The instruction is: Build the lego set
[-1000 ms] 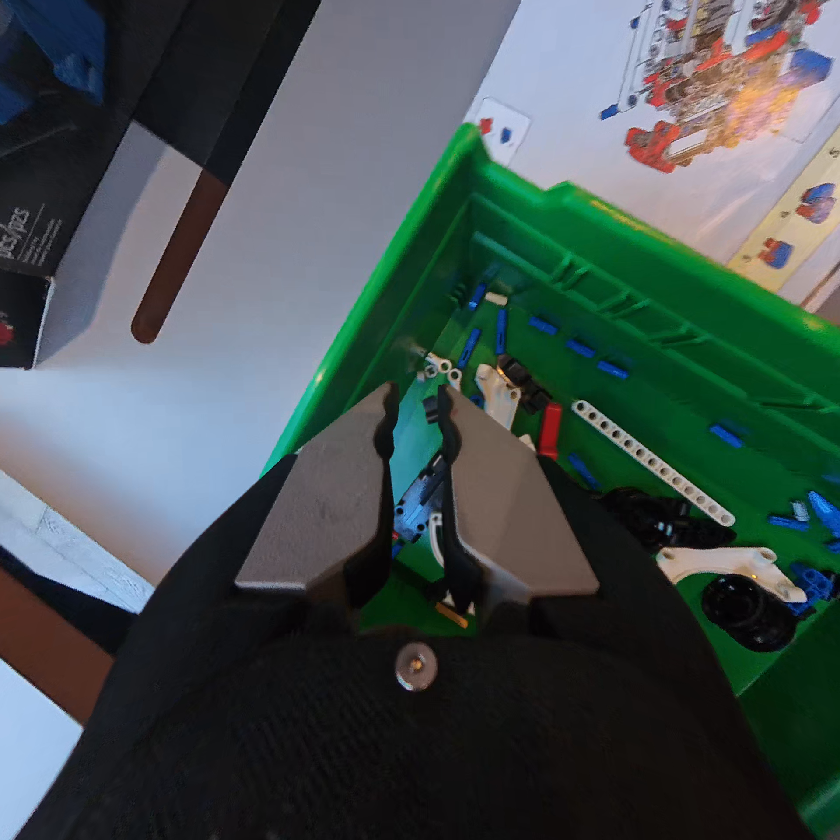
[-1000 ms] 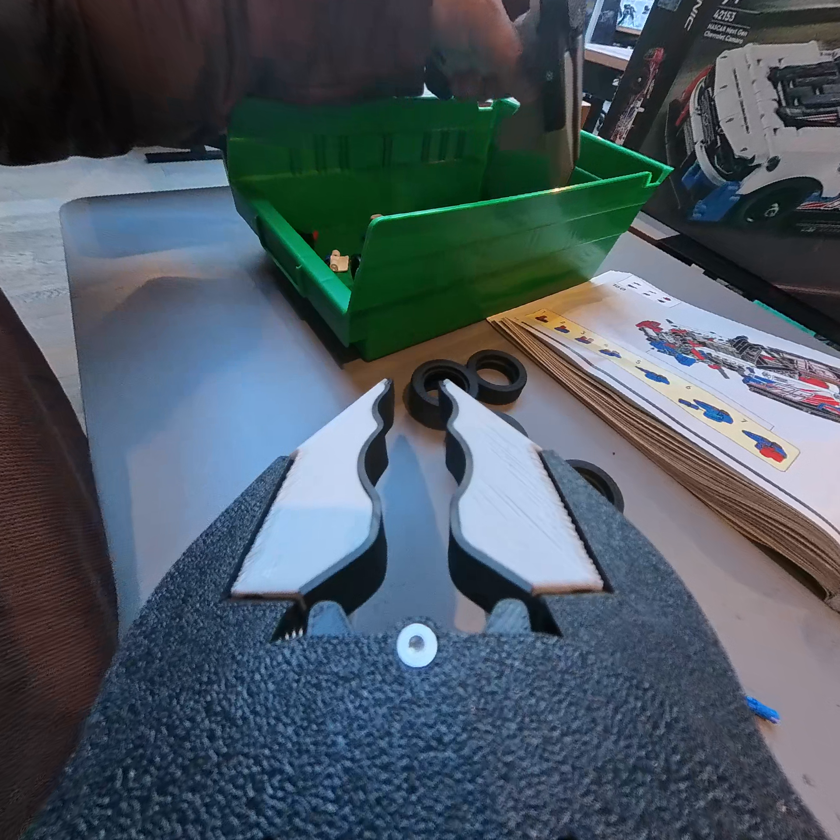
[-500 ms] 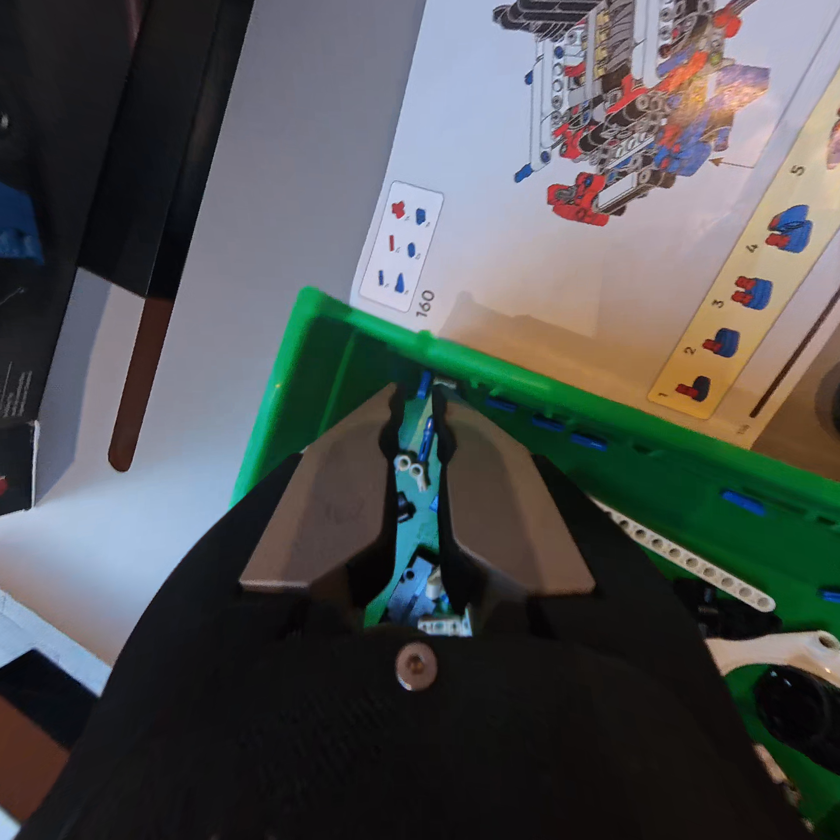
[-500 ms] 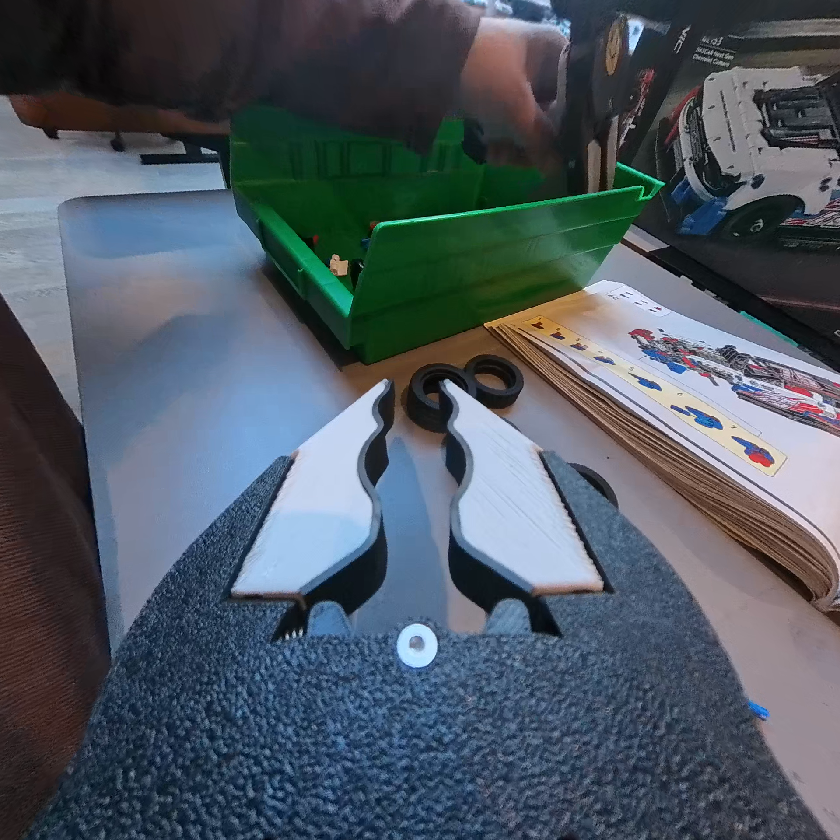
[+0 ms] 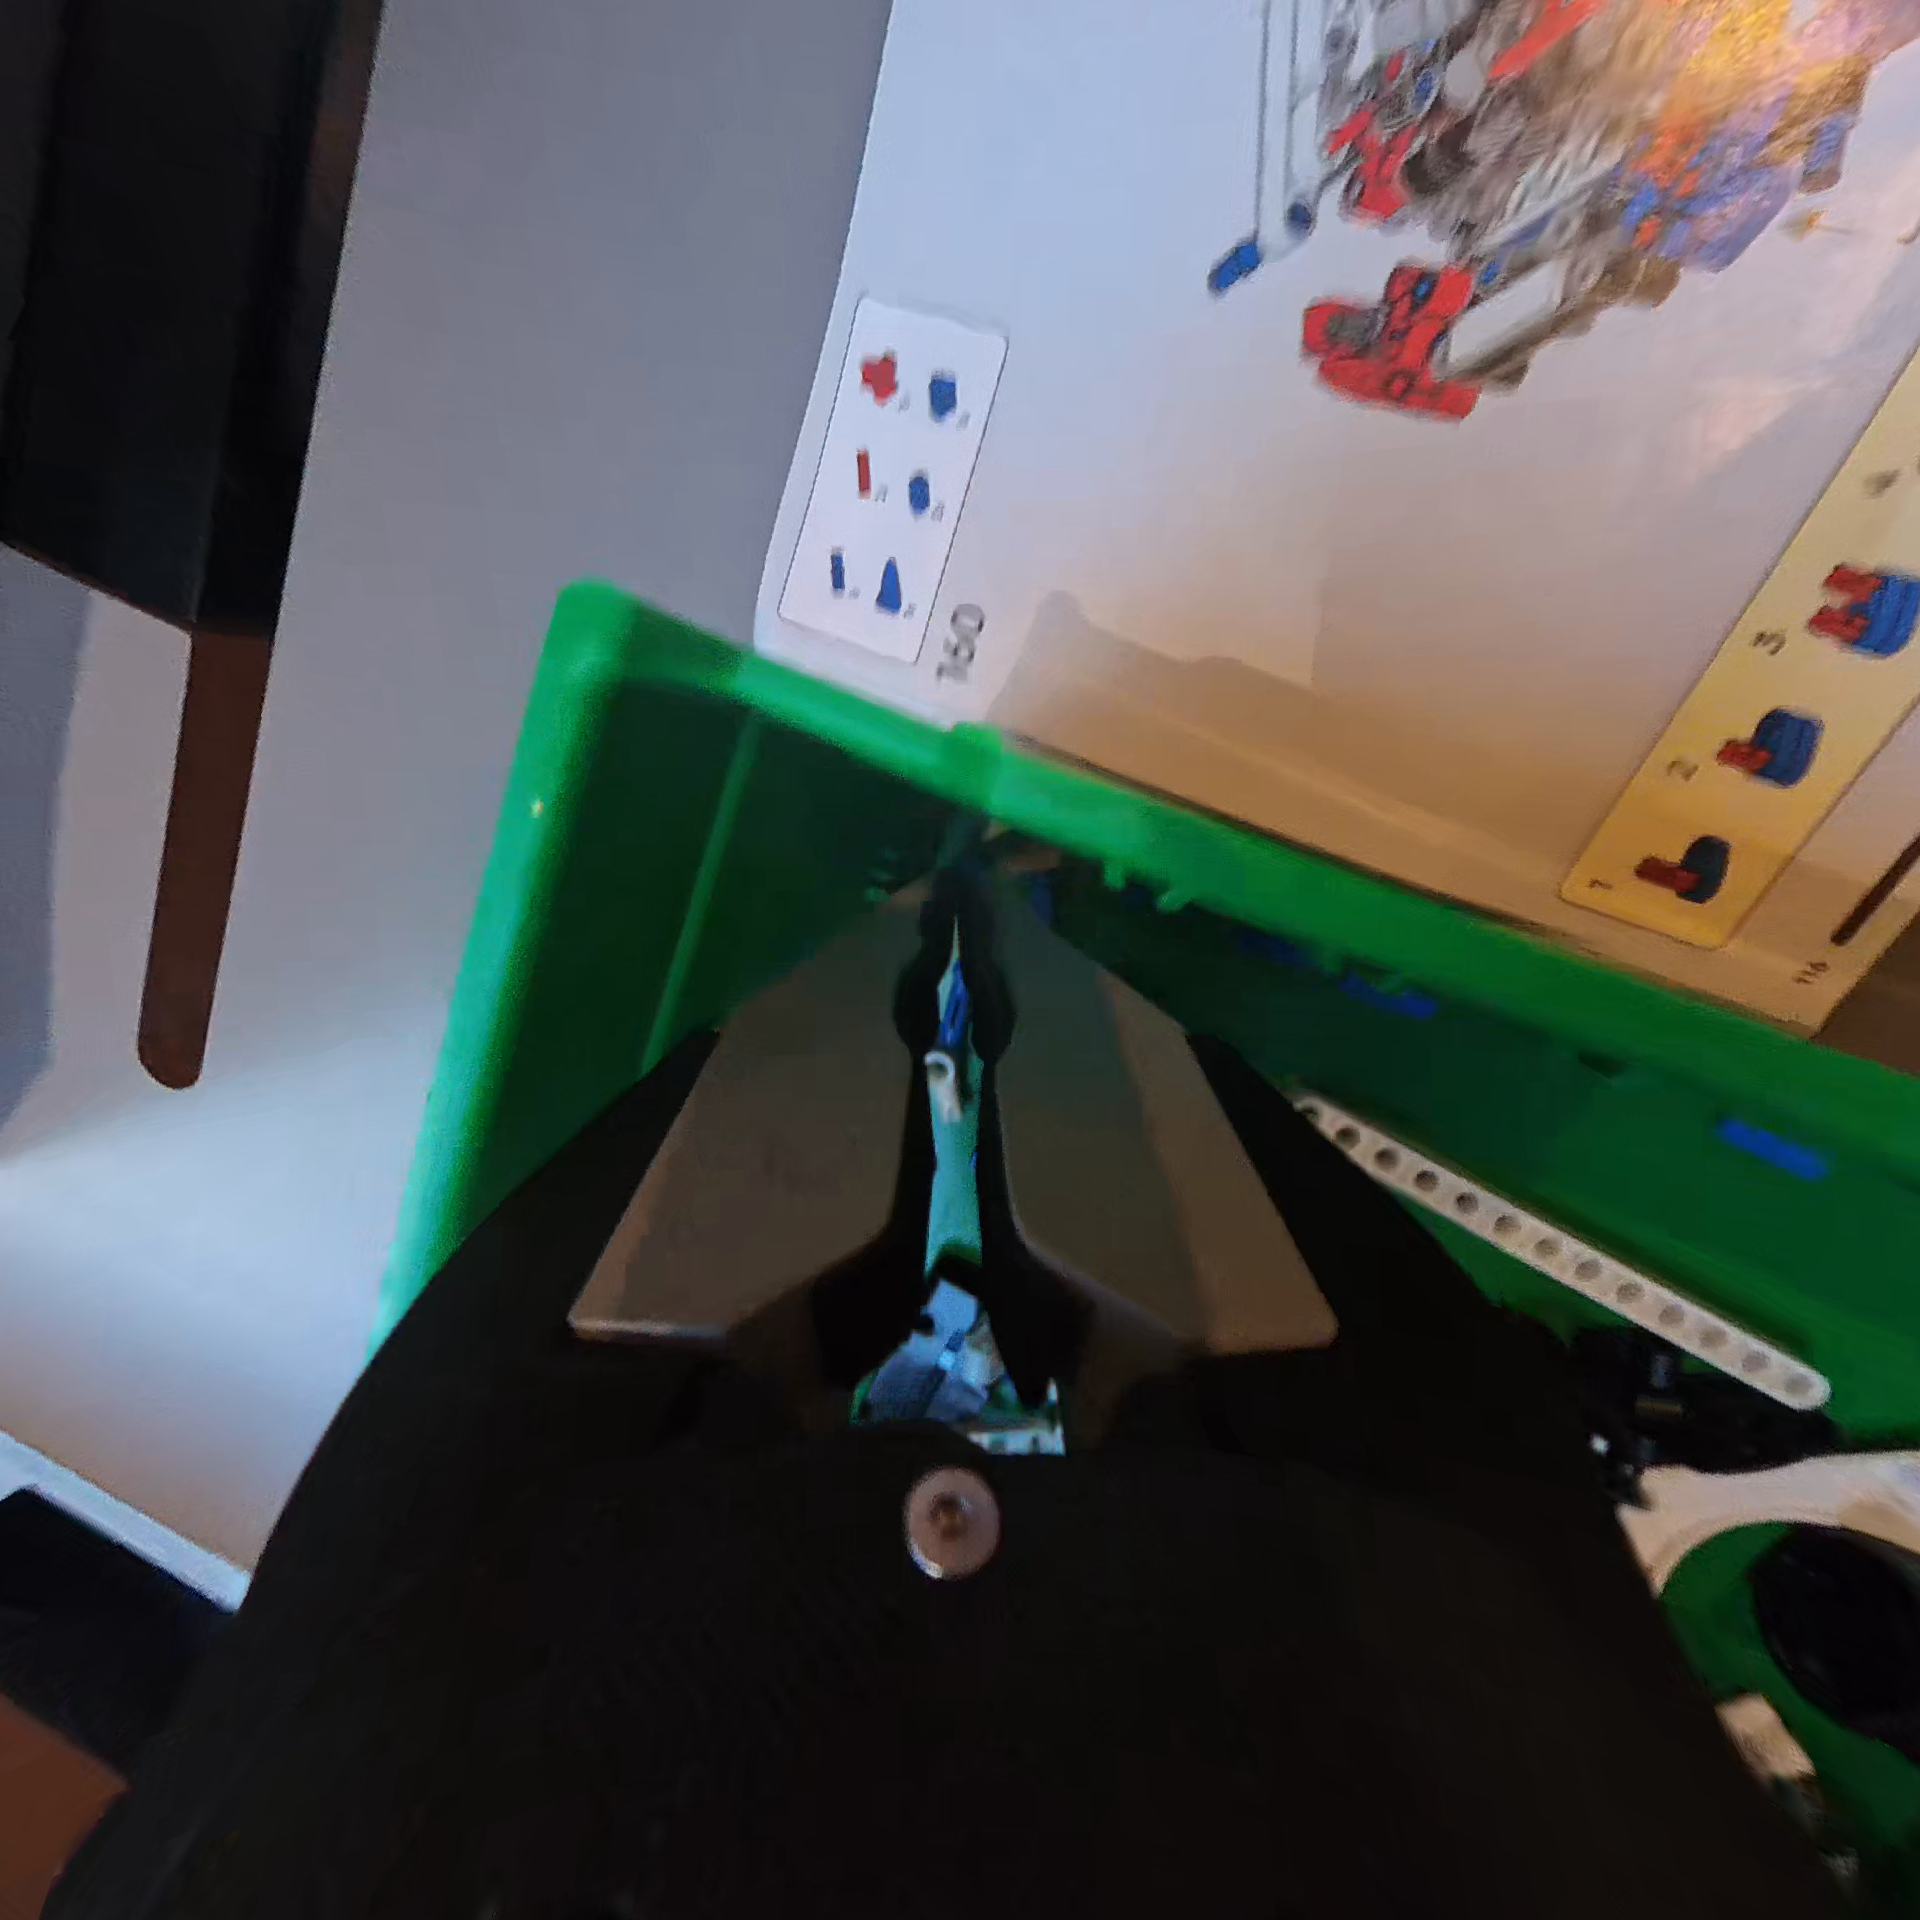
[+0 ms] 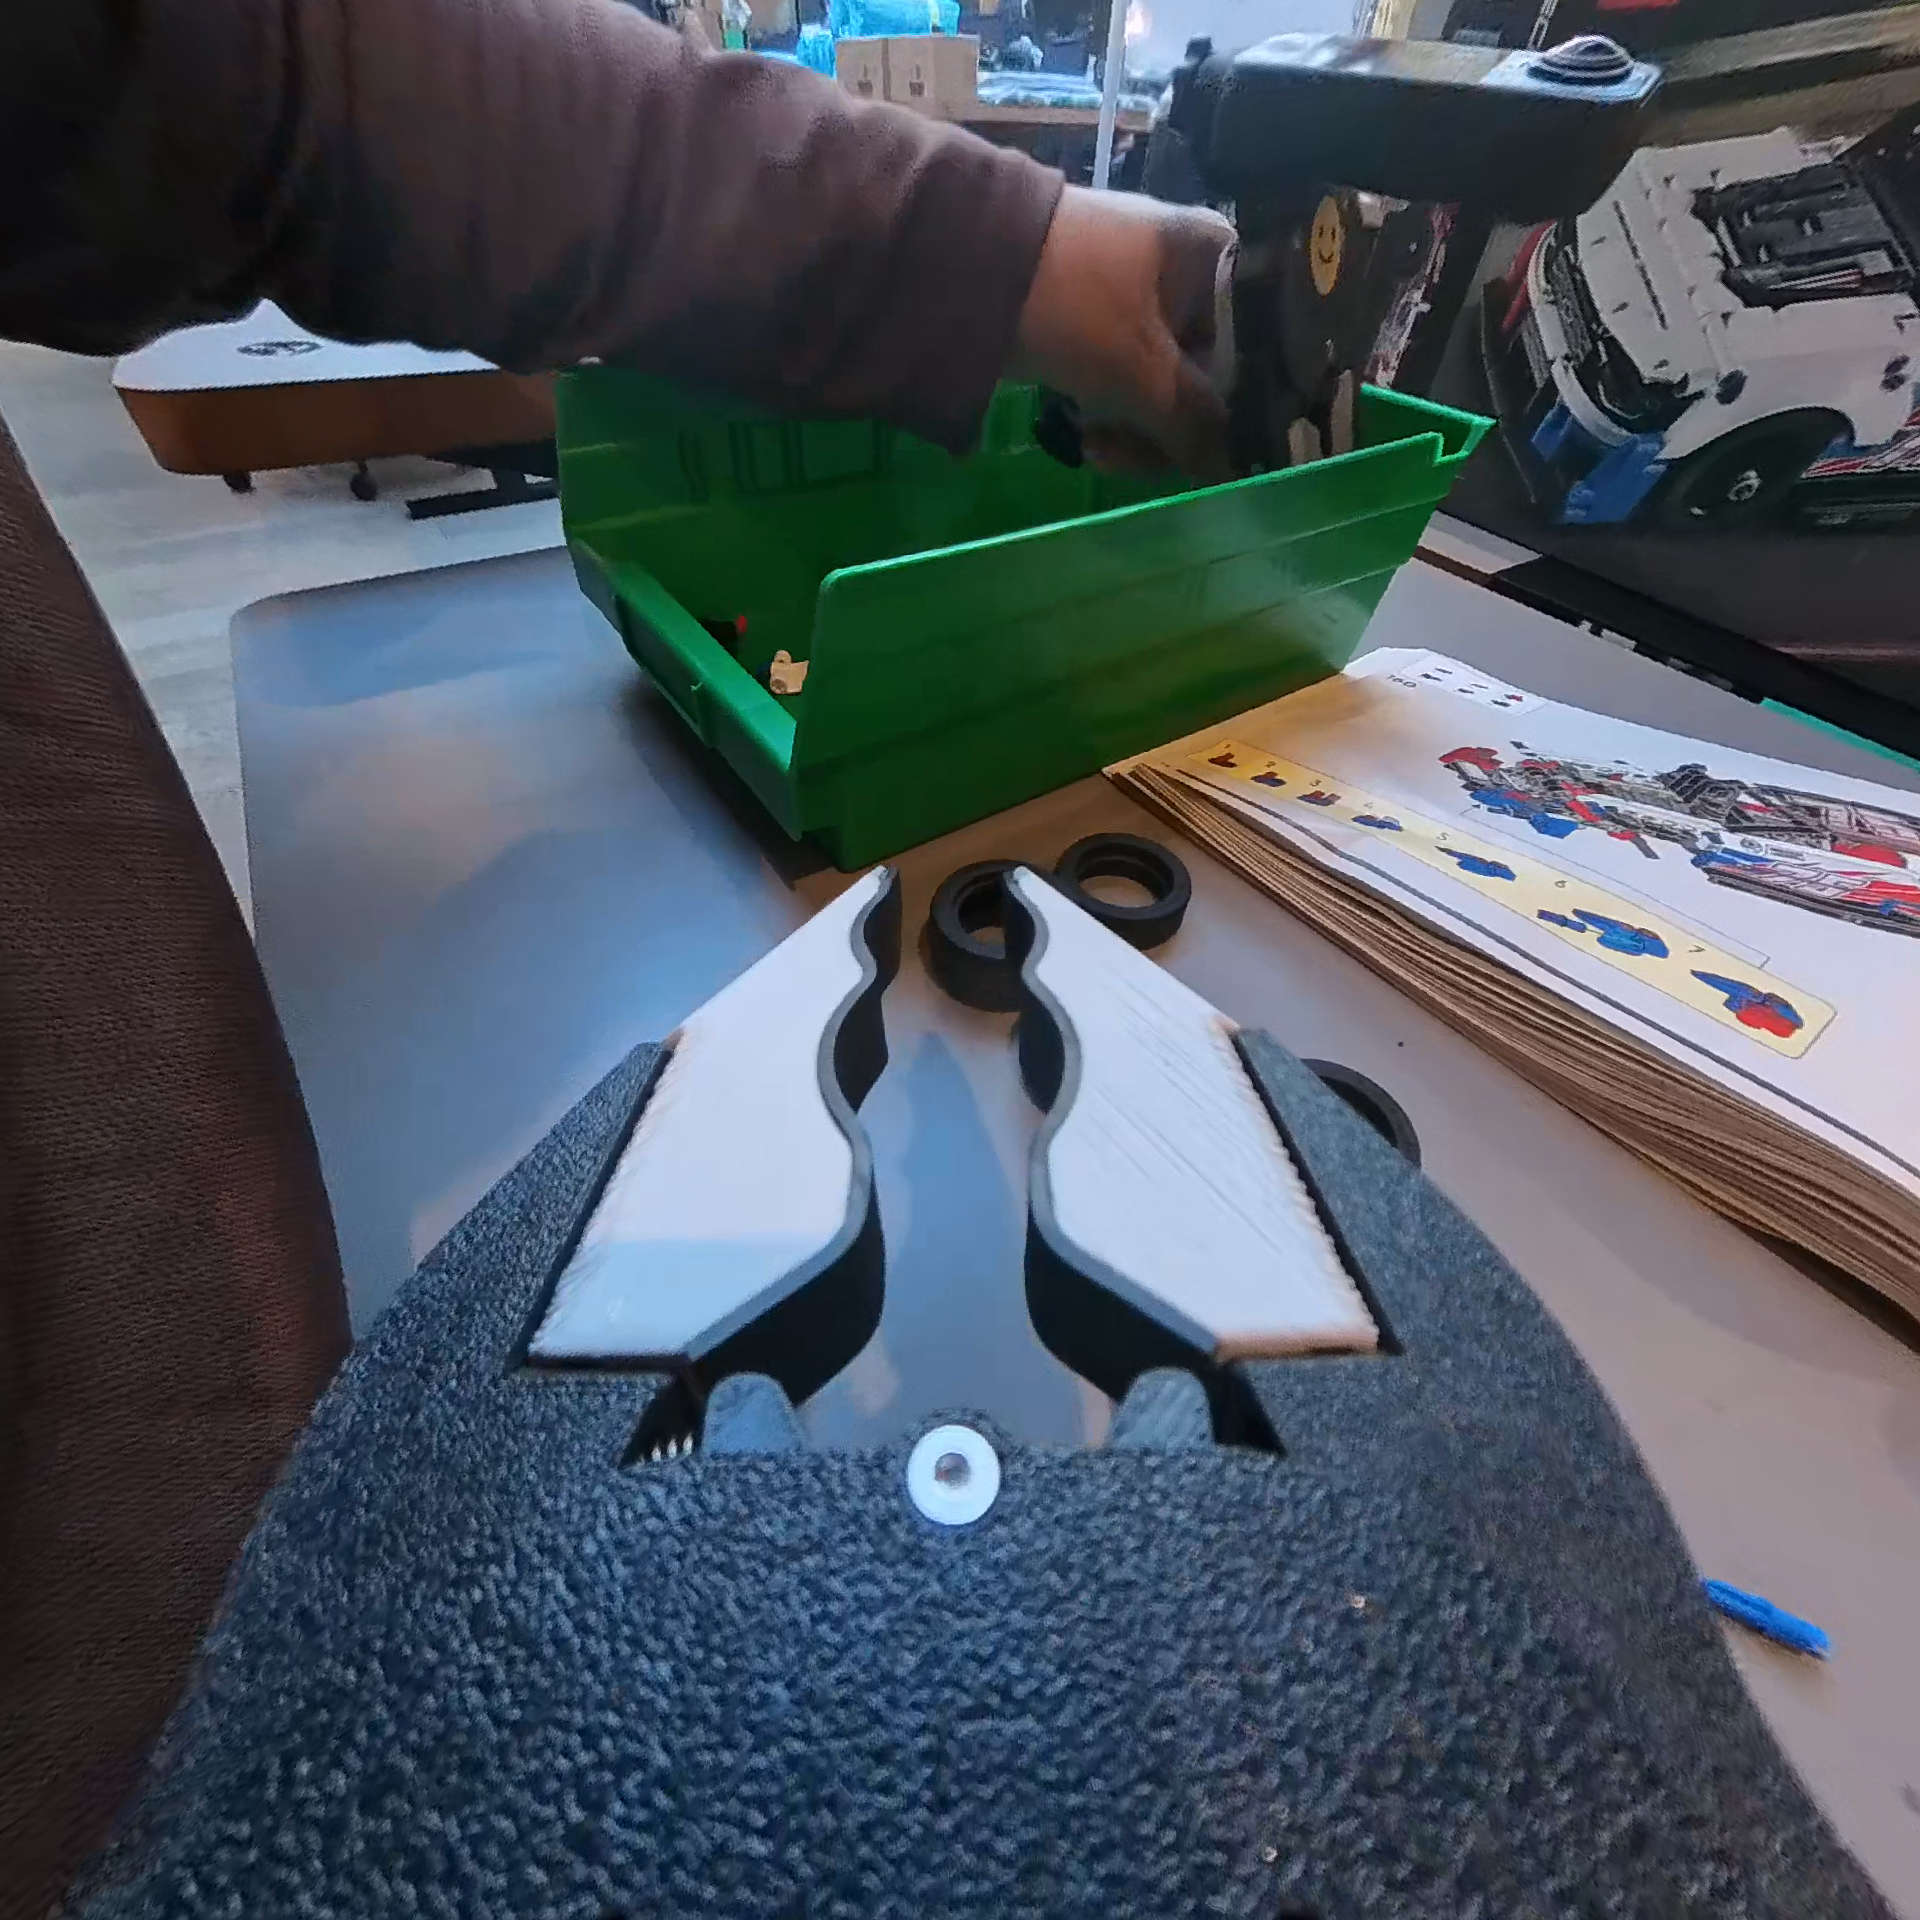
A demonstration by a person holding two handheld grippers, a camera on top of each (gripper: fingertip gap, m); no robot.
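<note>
A green bin (image 5: 1247,831) holds loose lego parts: a long white beam (image 5: 1558,1257), a white curved panel (image 5: 1766,1496), small blue pins and black pieces. My left gripper (image 5: 958,904) is down in the bin's far corner. Its jaws are closed to a thin slit around a small blue pin (image 5: 951,997); the view is blurred. My right gripper (image 6: 951,894) is open and empty, low over the table. A black tyre (image 6: 971,940) lies just beyond its tips. The bin (image 6: 1091,644) and the hand-held left gripper (image 6: 1351,260) show in the right wrist view.
An open instruction booklet (image 6: 1558,883) lies right of the bin and shows beyond it in the left wrist view (image 5: 1143,468). Two more tyres (image 6: 1127,888) (image 6: 1361,1101) and a loose blue piece (image 6: 1766,1631) lie on the table. The set's box (image 6: 1714,312) stands behind. The tips of one gripper are about 30 centimetres away from the tips of the other.
My left gripper has moved forward into the bin's far corner and its jaws have narrowed onto the blue pin. My right gripper has stayed open in the same place.
</note>
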